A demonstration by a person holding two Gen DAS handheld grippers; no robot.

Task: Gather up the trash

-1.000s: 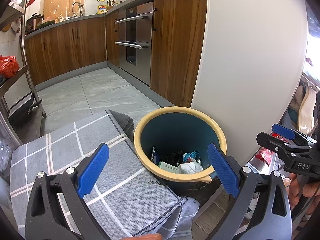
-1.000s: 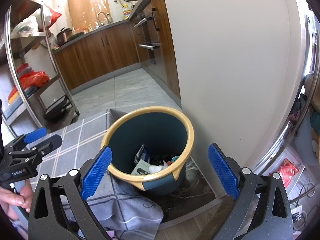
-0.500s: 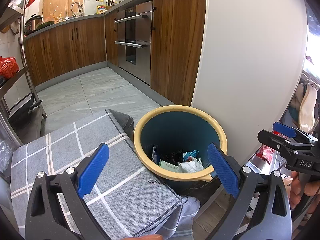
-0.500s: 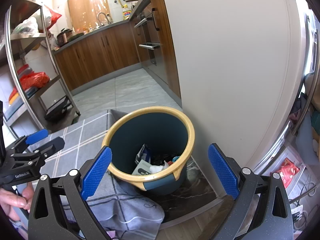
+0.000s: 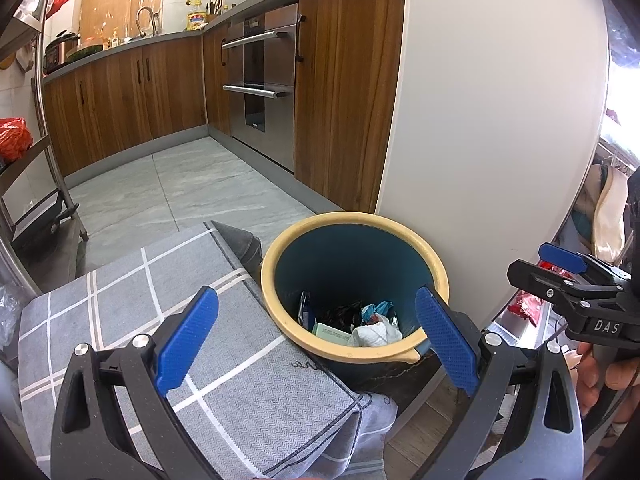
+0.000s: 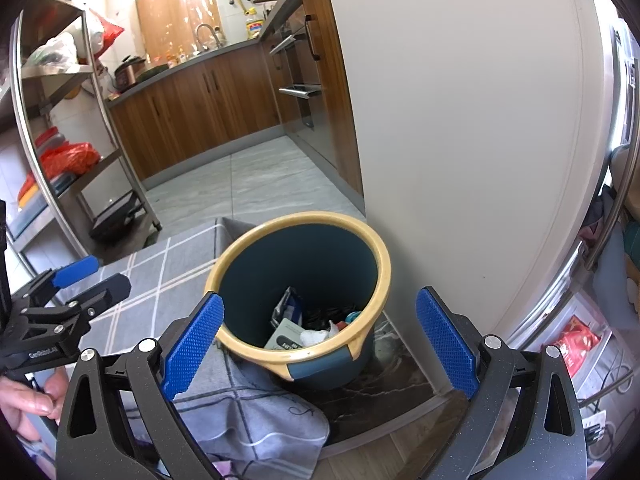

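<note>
both grippers, left gripper [image 5: 316, 336] and right gripper [image 6: 320, 336], wide apart and empty above the trash bin [image 5: 434, 268].

My left gripper [image 5: 316, 332] has a black speckled frame, blue dimpled pads and silver round screws. My right gripper [image 6: 318, 330] is built the same; seen at the right edge of the left view, it bears white "DAS" lettering. The left's side reads "GenRobot.AI".

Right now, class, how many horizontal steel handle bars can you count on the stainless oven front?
2. The upper steel bar runs across the top of the stainless oven front; the lower steel bar crosses its middle. None appears hidden.
</note>
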